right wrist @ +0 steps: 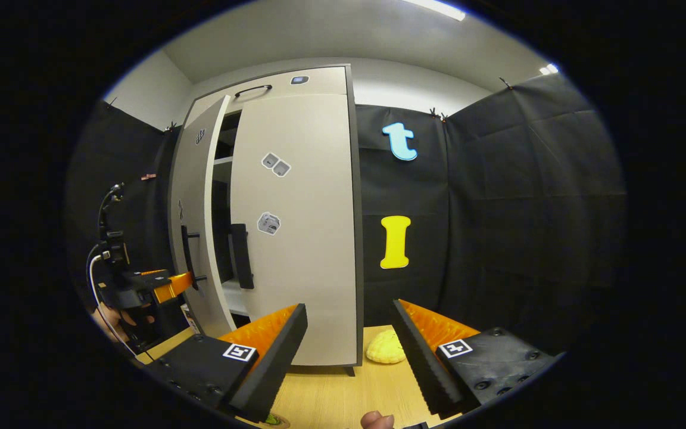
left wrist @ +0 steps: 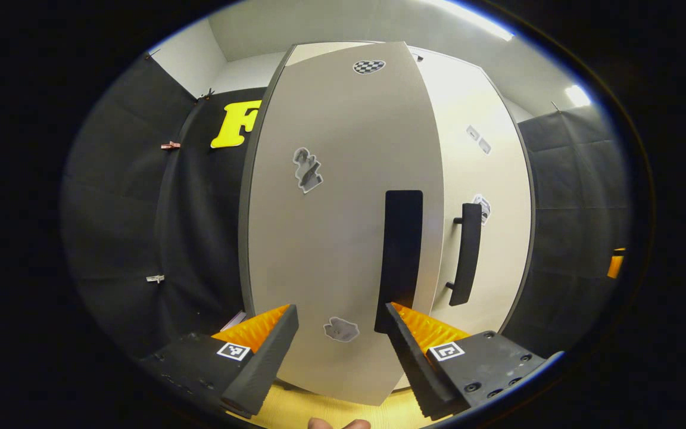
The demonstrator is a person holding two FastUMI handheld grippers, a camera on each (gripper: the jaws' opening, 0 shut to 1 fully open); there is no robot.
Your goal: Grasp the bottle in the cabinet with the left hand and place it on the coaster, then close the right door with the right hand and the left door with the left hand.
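right door (right wrist: 301,238) closed | left door (left wrist: 331,238) ajar ahead of left tool (left wrist: 340,345), wide, empty | right tool (right wrist: 349,351) wide, empty

Bright ceiling strip lights, fisheye-bent edges

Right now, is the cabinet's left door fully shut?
No: in the right gripper view the pale grey left door stands ajar, with dark cabinet interior visible between it and the shut right door.

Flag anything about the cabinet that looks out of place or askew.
The left door stands ajar while the right door looks closed, leaving a dark gap with shelves between them. The left gripper, open, faces that door. Nothing looks spilled or damaged.
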